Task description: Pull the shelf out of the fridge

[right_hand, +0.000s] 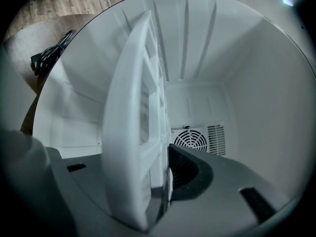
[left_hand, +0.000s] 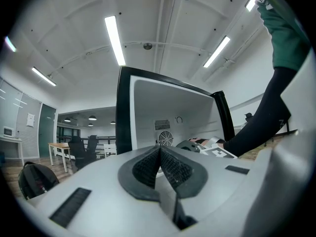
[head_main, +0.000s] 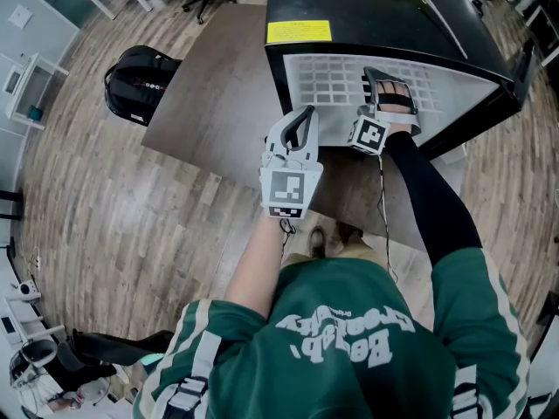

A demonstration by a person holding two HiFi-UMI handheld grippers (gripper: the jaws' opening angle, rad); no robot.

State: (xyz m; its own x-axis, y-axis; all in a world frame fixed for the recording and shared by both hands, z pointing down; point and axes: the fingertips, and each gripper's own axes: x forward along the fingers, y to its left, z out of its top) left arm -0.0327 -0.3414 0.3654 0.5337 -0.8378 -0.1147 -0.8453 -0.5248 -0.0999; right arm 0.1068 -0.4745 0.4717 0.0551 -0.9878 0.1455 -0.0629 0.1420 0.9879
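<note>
A black mini fridge (head_main: 367, 7) stands open in front of me, its white grid shelf (head_main: 332, 81) showing in the opening. My right gripper (head_main: 384, 81) reaches into the fridge and is shut on the shelf's front edge. In the right gripper view the shelf (right_hand: 133, 132) runs edge-on between the jaws, with the dark pad (right_hand: 185, 174) pressed against it. The left gripper (head_main: 304, 116) hovers just outside the fridge's left front corner, touching nothing. Its pads (left_hand: 170, 167) meet with nothing between them. The white fridge interior (left_hand: 163, 107) fills the left gripper view.
A black backpack (head_main: 135, 81) lies on the wooden floor to the left, beside a brown mat (head_main: 218, 85). The fridge door (head_main: 524, 68) hangs open on the right. A fan grille (right_hand: 190, 139) sits in the back wall. A black cable (right_hand: 52, 51) lies outside.
</note>
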